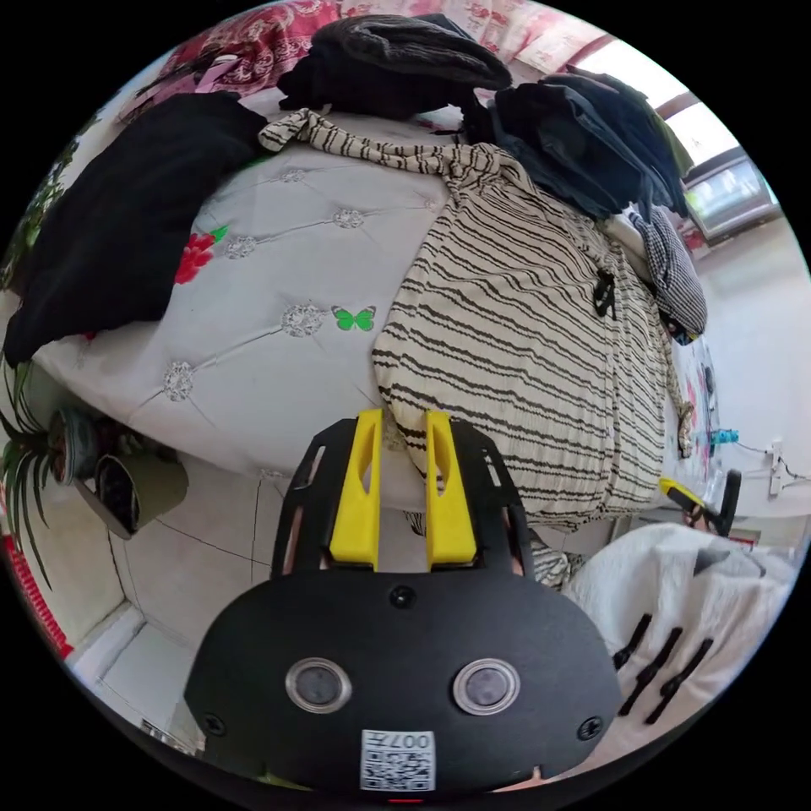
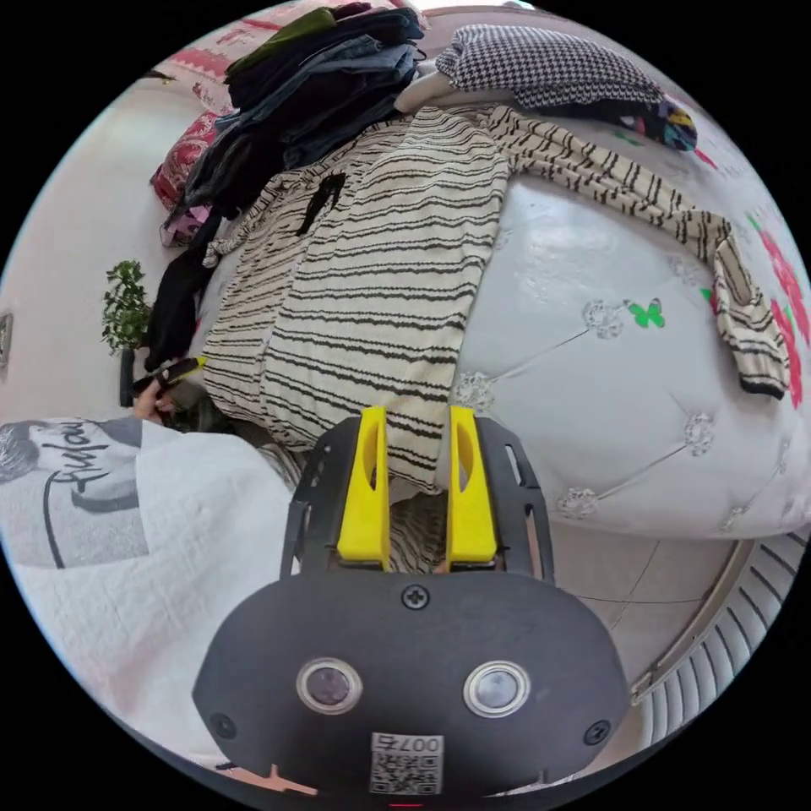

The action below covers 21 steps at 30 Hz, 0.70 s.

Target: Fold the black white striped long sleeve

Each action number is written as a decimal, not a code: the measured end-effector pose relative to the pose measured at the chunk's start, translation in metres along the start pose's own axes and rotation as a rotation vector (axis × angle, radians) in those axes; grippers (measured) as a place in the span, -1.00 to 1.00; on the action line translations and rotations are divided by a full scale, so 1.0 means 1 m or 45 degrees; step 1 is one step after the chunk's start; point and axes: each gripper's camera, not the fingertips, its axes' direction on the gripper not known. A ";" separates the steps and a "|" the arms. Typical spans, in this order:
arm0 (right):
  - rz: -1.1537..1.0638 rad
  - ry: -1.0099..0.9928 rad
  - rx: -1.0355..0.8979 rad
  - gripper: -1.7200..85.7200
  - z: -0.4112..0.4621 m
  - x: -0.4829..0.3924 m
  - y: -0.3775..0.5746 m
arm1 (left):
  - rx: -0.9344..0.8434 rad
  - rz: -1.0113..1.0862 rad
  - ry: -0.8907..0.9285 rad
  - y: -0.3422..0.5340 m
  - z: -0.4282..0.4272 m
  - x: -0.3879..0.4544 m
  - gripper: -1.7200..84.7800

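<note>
The black-and-white striped long sleeve (image 1: 524,338) lies flat on a grey quilted bed (image 1: 279,279), hem at the near edge, one sleeve (image 1: 363,148) stretched toward the far side. My left gripper (image 1: 404,427) is at one hem corner, jaws a little apart, with cloth between them. In the right gripper view the shirt (image 2: 380,253) runs away from me, its other sleeve (image 2: 625,182) out to the right over the bed (image 2: 591,380). My right gripper (image 2: 418,422) sits at the hem, jaws apart, with the hem edge in the gap. The other hand's gripper (image 2: 169,372) shows at the left.
A black garment (image 1: 110,220), a dark knit (image 1: 397,59), a pile of dark clothes (image 1: 583,135) and a houndstooth piece (image 2: 549,63) crowd the bed's far side. Potted plants (image 1: 101,473) stand on the tiled floor. The person's white top (image 2: 127,524) is close by.
</note>
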 end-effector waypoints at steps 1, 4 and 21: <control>-0.046 0.066 -0.005 -0.84 0.000 -0.004 0.003 | -0.004 -0.014 0.011 -0.002 0.001 0.001 -0.89; -0.127 0.063 -0.023 -0.91 -0.004 -0.004 0.010 | -0.010 -0.038 0.041 -0.003 0.004 0.009 -0.97; -0.143 0.081 -0.115 -0.91 -0.054 0.055 0.097 | -0.042 -0.176 -0.022 0.135 -0.030 -0.024 -0.91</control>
